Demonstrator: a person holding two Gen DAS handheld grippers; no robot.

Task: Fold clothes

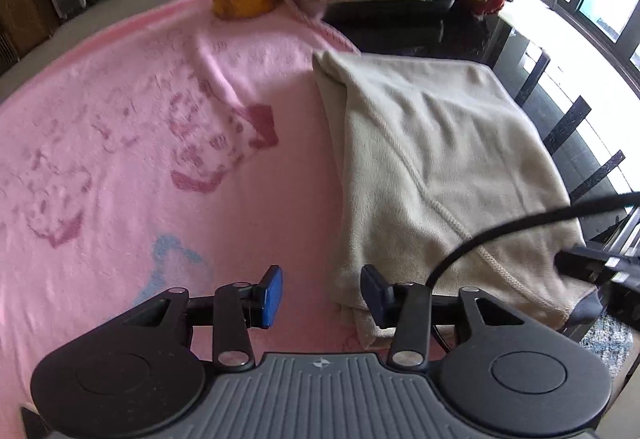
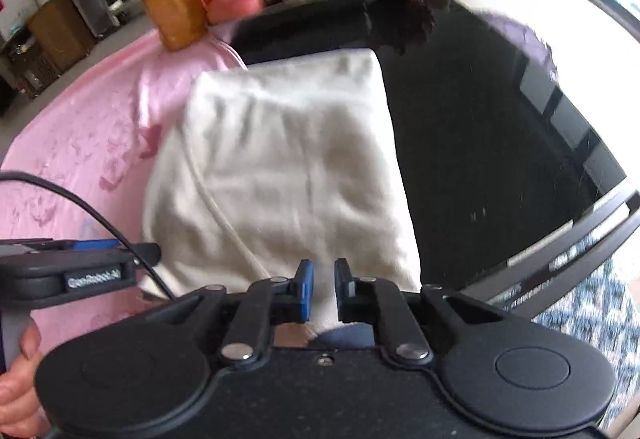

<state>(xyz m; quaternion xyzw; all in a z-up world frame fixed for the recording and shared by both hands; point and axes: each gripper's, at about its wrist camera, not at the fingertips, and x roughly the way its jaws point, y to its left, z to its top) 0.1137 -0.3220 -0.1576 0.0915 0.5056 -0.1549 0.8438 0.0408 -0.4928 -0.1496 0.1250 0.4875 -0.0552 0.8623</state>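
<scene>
A glossy black desk is carrying a pink blanket, with the folded beige garment lying by its near edge. Left gripper is hanging open; right gripper is pinching the garment's hem. Fruit tray is sitting at the far edge.

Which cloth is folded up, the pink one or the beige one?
The beige cloth is the folded one: it lies as a neat layered stack with doubled edges. The pink cloth is spread flat across the table, with red patterns showing on it.
</scene>
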